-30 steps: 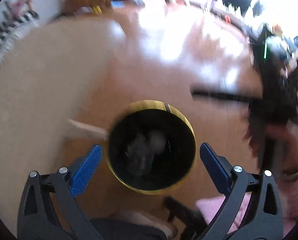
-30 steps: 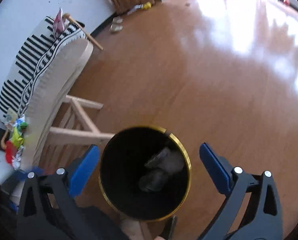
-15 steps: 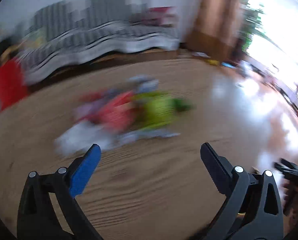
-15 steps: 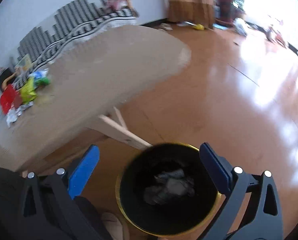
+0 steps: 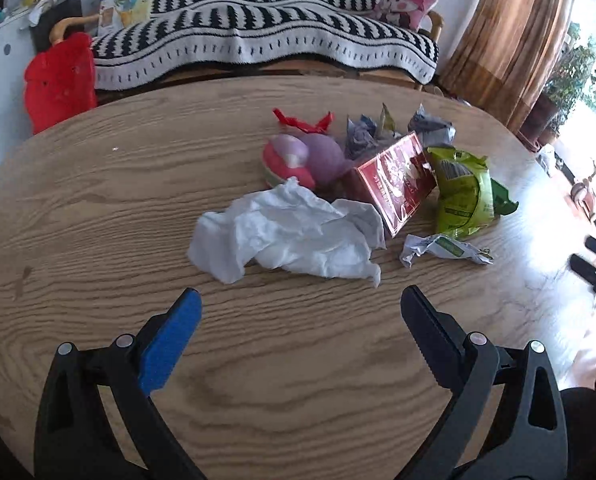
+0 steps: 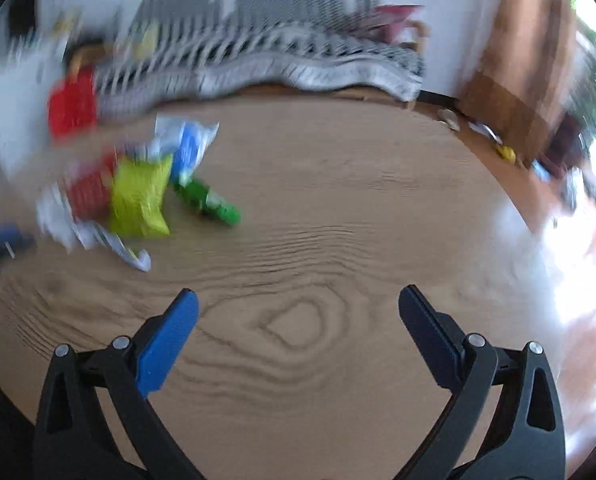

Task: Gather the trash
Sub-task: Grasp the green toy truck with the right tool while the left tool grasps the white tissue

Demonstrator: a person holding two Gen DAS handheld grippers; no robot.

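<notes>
Both grippers, left gripper (image 5: 300, 304) and right gripper (image 6: 298, 302), are swinging from the bin toward the table (image 5: 97, 208), jaws apart and empty, risking scattering the loose tissue (image 5: 289, 236).

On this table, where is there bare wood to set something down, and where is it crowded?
Bare wood lies between the left hand-held gripper and the white tissue, and across the table left of it. Crowded: the tissue, red box, green bag and wrappers bunch together right of centre.
</notes>
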